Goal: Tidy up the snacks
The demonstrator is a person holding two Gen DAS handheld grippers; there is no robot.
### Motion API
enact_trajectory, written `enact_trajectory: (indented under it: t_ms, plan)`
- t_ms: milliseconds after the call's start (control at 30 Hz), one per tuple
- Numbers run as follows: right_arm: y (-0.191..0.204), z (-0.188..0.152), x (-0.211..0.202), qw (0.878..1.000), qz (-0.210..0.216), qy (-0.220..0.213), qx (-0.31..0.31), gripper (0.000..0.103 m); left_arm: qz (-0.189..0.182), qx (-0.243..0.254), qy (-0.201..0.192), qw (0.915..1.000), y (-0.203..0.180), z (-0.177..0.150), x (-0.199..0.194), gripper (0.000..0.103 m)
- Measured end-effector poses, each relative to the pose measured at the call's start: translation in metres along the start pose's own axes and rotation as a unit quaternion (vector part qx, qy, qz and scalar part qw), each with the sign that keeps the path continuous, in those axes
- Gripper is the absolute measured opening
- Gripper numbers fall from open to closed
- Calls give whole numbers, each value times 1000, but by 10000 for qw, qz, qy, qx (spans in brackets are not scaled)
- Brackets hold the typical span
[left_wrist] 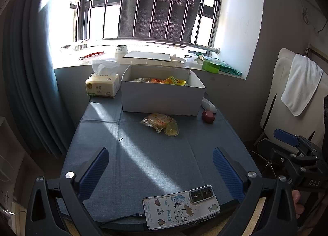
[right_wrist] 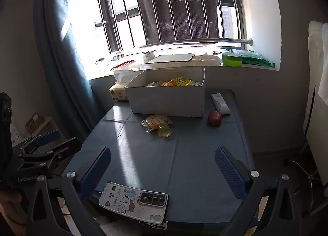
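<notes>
Two grippers, left gripper [left_wrist: 161, 166] and right gripper [right_wrist: 163, 166], hung over the worktop's [left_wrist: 143, 154] near edge, jaws wide and empty, likely poised to reach. A wrapped pastry [left_wrist: 157, 121] and jelly cup [left_wrist: 171, 129] lay touching just before the white box [left_wrist: 162, 98] at the far edge, which already held snacks.

Both wrist views look forward from the near edge of the blue cloth-covered worktop [left_wrist: 143, 154] toward the barred window [right_wrist: 174, 10], left beside right, sharing the white cardboard box [left_wrist: 162, 96].
</notes>
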State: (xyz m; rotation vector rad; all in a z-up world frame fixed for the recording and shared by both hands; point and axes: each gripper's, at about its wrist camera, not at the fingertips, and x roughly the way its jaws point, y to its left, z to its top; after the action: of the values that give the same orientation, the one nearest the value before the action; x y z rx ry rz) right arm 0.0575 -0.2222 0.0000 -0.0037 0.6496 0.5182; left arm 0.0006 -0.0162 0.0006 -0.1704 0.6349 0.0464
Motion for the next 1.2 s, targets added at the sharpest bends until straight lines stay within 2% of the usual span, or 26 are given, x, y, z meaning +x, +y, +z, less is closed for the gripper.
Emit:
enact_trajectory:
  t_ms: [1200]
  plan:
    - [0, -1, 1, 10000, -20, 39, -2, 103, -5, 51, 43, 10000, -1, -2, 0, 103]
